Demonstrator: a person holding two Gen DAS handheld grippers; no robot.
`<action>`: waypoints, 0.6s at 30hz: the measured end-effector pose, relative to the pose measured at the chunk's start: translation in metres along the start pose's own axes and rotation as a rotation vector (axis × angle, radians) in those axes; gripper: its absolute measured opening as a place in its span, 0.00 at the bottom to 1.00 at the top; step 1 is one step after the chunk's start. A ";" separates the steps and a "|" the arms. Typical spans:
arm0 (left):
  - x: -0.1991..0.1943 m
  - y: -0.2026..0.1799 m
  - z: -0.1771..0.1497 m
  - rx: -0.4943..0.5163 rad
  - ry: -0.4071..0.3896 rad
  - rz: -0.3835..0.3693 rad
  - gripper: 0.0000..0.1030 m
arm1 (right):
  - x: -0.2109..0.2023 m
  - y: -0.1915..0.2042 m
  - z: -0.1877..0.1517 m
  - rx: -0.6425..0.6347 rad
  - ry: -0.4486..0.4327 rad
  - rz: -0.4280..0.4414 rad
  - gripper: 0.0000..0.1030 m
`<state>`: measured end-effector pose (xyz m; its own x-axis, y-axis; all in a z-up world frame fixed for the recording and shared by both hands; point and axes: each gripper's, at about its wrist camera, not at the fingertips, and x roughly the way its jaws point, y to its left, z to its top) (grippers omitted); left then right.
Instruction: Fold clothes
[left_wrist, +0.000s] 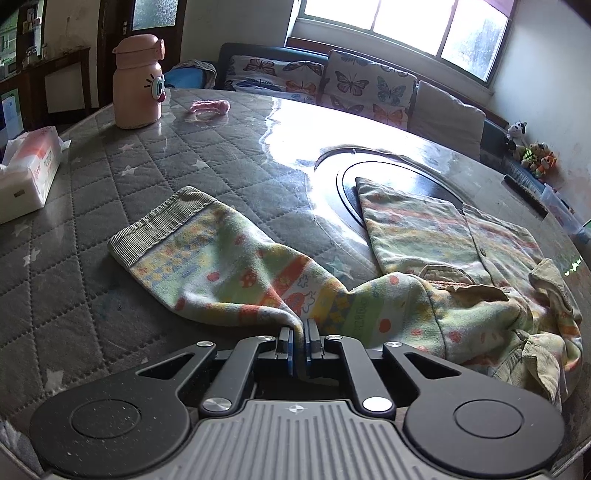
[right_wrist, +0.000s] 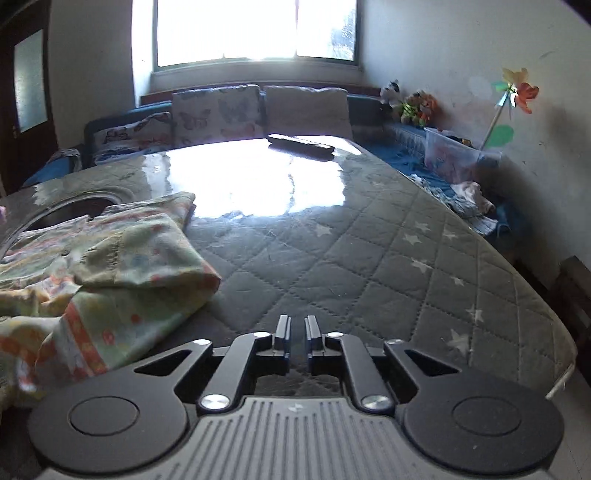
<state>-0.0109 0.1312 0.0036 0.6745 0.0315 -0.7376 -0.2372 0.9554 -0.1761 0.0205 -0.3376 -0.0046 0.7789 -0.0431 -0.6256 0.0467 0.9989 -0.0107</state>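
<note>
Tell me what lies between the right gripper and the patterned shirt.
Nothing visible does. The right gripper, its narrow jaw gap empty, hovers over bare quilted table cover; the shirt lies just to its left. The left gripper already pinches the sleeve.

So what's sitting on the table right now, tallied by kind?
Clothing: 1, patterned shirt, its sleeve pinched in the left tongs
Bottles: 1, pink bottle
Tissue packs: 1, tissue pack
Hair ties: 1, pink hair tie
Remotes: 1, black remote
Total: 5
</note>
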 end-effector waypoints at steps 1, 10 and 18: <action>-0.001 0.000 0.000 0.004 -0.001 0.003 0.09 | -0.002 0.004 0.003 -0.012 -0.014 0.027 0.28; -0.025 0.013 0.002 -0.001 -0.059 0.076 0.52 | 0.023 0.097 0.028 -0.247 -0.047 0.299 0.48; -0.040 0.020 0.016 0.019 -0.130 0.123 0.67 | 0.029 0.112 0.026 -0.306 -0.030 0.341 0.50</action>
<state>-0.0316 0.1538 0.0403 0.7265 0.1852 -0.6617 -0.3109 0.9474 -0.0762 0.0646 -0.2276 -0.0032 0.7356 0.2935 -0.6106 -0.3990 0.9161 -0.0403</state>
